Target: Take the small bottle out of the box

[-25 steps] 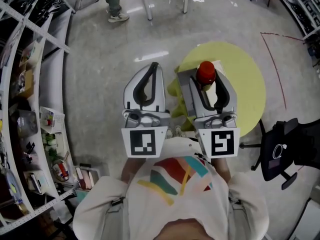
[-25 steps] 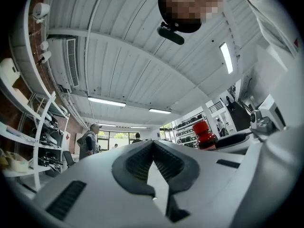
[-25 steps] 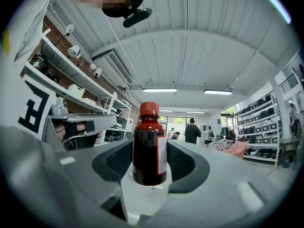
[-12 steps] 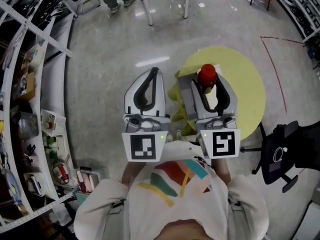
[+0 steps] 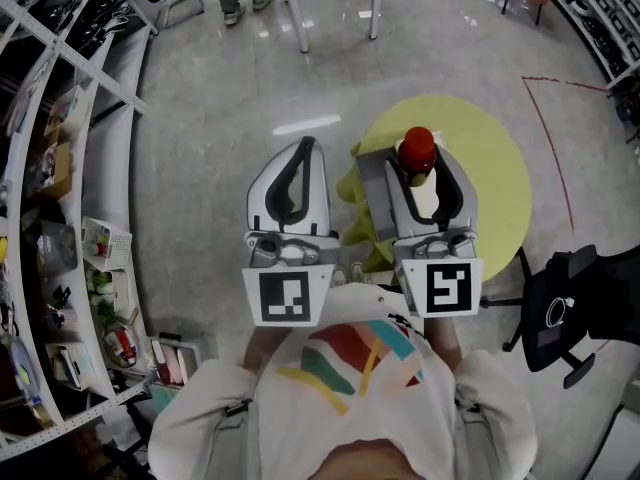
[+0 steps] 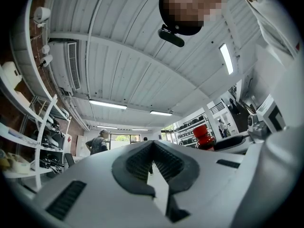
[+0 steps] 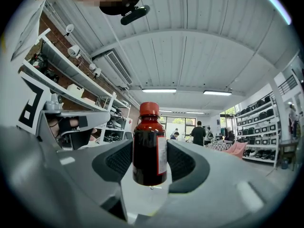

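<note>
Overhead, the small bottle (image 5: 415, 151) shows only its red cap; right gripper (image 5: 421, 173) clamps its glossy dark body, left gripper (image 5: 306, 148) pinched together, empty.

Seen from above, the left gripper (image 5: 306, 148) is held over grey floor (image 5: 200, 148), its fingers (image 5: 318, 183) meeting at the tips with nothing between them. The right gripper (image 5: 419, 181) sits just beside it, above the round yellow desk (image 5: 495, 168), fingers (image 5: 456, 183) closed against a small bottle (image 5: 417, 154) with a red cap, upright. A square-marker cube tops each gripper. Cluttered shelves (image 5: 50, 198) line the left edge. A black chair (image 5: 575, 303) stands at lower right.
</note>
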`<state>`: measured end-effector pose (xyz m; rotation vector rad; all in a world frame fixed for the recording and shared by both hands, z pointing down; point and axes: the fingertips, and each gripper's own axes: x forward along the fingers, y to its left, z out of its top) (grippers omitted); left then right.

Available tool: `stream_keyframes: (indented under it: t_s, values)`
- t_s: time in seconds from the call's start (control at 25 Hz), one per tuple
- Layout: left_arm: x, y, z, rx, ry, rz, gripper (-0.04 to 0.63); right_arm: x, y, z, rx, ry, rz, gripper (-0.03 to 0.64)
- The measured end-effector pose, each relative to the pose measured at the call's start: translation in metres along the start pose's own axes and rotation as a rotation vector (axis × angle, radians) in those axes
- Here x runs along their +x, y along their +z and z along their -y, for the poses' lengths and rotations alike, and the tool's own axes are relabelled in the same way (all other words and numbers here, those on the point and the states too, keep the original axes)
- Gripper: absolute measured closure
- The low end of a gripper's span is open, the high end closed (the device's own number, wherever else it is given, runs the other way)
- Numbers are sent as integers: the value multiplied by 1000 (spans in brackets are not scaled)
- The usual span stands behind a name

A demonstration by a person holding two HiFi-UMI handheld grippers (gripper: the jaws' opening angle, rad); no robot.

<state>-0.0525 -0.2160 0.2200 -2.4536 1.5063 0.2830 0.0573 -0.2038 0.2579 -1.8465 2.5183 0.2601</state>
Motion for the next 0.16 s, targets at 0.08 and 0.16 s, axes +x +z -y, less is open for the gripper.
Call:
stream_keyframes:
  t_s: [0.08, 0.16]
  values:
    - [-1, 0, 0, 1, 1, 1, 581, -1, -1, 0, 0, 2, -4, 401]
    - [-2, 0, 1, 3, 1, -1, 581, -1, -2, 0, 7, 5, -5, 401]
